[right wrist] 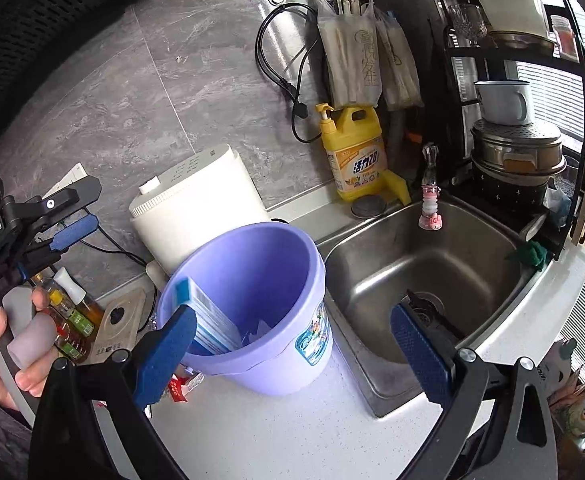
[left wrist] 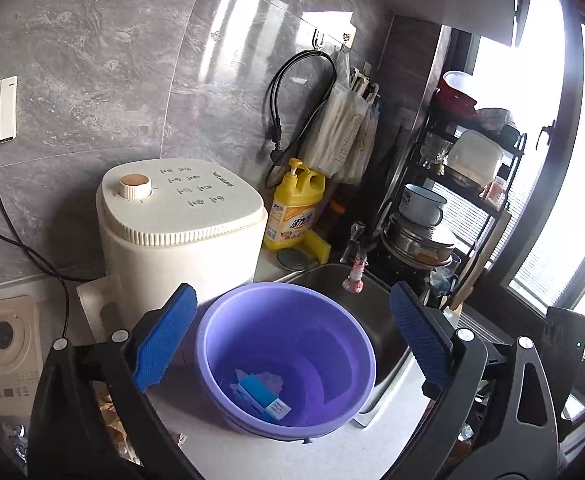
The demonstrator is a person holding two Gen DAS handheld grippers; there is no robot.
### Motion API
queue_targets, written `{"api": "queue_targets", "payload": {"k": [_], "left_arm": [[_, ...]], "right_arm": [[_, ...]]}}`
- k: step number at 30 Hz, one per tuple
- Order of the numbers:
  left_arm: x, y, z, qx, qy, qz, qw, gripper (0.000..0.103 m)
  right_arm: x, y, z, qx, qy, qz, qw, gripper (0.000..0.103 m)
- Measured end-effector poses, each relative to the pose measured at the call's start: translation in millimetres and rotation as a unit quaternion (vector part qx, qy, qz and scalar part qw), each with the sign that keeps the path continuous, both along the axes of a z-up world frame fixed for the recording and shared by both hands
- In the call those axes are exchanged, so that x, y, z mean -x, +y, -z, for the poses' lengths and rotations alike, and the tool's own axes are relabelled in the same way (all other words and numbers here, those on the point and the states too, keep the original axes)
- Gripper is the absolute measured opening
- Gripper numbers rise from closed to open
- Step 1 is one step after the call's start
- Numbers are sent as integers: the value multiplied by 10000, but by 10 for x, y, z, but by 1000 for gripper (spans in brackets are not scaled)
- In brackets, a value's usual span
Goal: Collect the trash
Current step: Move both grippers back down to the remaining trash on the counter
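A purple plastic bucket stands on the white counter beside the sink; it also shows in the right wrist view. A blue-and-white box lies at its bottom with crumpled paper, and in the right wrist view the box leans against the inner wall. My left gripper is open and empty above the bucket. My right gripper is open and empty, in front of the bucket. A red-and-white wrapper lies on the counter by the bucket's base. The left gripper shows at the left of the right wrist view.
A cream appliance stands behind the bucket. A yellow detergent bottle and sponge sit by the wall. The steel sink with its tap lies to the right. A black dish rack holds pots and a mug. Small bottles stand at left.
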State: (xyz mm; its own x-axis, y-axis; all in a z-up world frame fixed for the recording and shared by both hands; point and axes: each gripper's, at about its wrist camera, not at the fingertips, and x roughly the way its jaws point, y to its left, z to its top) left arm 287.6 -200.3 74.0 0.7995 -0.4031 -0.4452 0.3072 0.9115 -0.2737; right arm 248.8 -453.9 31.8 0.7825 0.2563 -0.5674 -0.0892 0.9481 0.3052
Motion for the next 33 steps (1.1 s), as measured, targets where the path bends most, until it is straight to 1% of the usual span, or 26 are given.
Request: {"api": "queue_targets", "payload": {"k": [5,9,11,14,16,18,20,23,26,29,33], "left_arm": [[219,350,106,27,153,-416,9990,97],[503,667,160,-15,122,-863,9962,97],[660,821,177,-89,47,-1142,9934,97],[840,1037,215,-110,161,-1463,9890,97],[963,1153,230,-216,214,-1662,9856,97],[1078,1259,243,-307,215,-1819,9826,97],[1177,1367,273,-282,267,-1992,9792,97],[1336,1496,315,-241,298,-2208,9746,97],[1472,1612,359,-334,349,-2488,9674,97],[1633,1755,393,-384,360,-2913,9552,97],[1805,1893,442,-511,371,-3235,9441,97]], "right_arm": [[29,227,49,53,-38,-363,9993,95],[11,525,75,116,-44,-775,9969,95],[20,696,70,154,-106,-1025,9946,95],[51,960,77,232,-273,-1391,9896,95],[49,1109,103,264,-332,-1565,9868,95],[16,1253,143,229,-277,-1775,9835,95],[-13,1397,183,264,-207,-1949,9802,95],[-2,1591,202,399,-243,-2160,9753,95],[29,1756,236,471,-257,-2384,9697,95],[59,1925,283,757,-235,-2486,9653,95],[60,2032,324,758,-188,-2565,9634,95]]}}
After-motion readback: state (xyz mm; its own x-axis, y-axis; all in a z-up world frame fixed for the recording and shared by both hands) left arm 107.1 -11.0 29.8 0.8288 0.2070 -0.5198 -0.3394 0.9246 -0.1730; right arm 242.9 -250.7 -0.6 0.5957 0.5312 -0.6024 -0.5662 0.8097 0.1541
